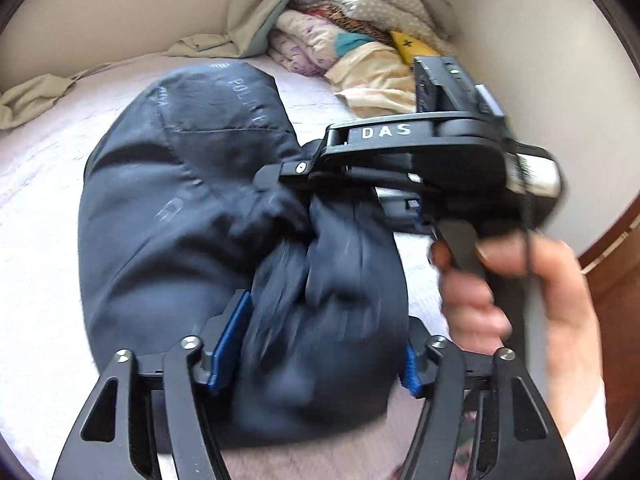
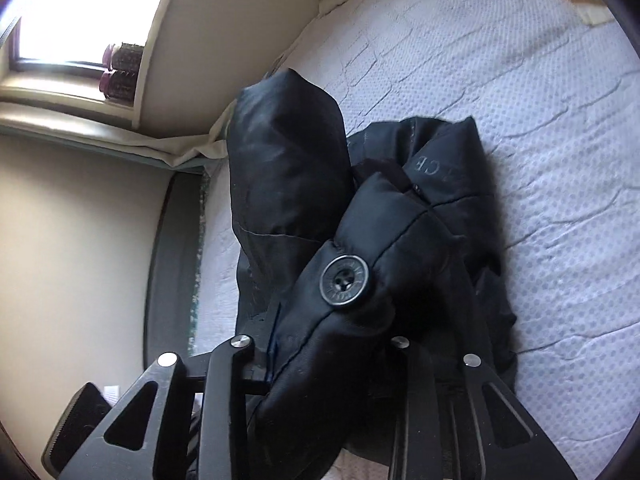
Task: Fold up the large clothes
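Both tools bite the same garment: the left gripper [image 1: 316, 344] has its blue pads [image 1: 234, 332] spread wide around a thick bunch of the dark navy padded jacket [image 1: 180, 208], and the right gripper [image 2: 332, 364] is clamped on a quilted fold bearing a large round button [image 2: 344, 280]. The jacket's long axis runs away from the left gripper across the pale quilted bedspread [image 2: 500, 80]. Faint lettering marks the cloth.
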Demonstrator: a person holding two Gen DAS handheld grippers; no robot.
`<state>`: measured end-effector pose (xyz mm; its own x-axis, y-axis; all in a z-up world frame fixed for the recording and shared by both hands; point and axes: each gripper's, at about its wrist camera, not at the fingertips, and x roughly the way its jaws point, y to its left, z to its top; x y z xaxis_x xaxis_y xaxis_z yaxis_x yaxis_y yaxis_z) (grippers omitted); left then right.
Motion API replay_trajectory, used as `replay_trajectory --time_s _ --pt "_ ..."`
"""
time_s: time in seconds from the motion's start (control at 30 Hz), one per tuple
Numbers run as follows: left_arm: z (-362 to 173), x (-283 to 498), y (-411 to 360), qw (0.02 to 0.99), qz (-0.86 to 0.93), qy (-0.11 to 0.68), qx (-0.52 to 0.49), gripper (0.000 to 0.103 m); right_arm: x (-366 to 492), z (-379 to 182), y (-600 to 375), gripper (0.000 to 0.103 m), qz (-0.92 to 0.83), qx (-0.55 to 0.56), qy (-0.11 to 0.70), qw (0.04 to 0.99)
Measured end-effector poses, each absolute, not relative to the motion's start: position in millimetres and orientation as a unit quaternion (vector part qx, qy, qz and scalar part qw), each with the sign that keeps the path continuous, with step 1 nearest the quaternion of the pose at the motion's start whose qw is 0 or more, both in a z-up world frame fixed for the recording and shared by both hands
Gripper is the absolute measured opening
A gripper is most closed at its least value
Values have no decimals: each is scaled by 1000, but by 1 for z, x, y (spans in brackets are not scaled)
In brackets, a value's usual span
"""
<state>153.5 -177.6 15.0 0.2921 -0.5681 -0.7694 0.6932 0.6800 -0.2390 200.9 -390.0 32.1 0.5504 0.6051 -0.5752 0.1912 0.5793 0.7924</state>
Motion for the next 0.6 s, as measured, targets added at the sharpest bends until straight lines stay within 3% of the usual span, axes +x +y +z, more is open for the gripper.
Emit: replay_trajectory --time_s 0.3,0.47,0.6 --pt "35 145 -87 851 -374 369 12 73 192 45 -408 9 95 388 445 801" --pt "-4 177 -78 832 -346 433 2 70 189 39 -417 7 68 378 453 805" --pt "-19 187 -88 826 -360 434 7 71 185 21 -428 5 31 358 478 802"
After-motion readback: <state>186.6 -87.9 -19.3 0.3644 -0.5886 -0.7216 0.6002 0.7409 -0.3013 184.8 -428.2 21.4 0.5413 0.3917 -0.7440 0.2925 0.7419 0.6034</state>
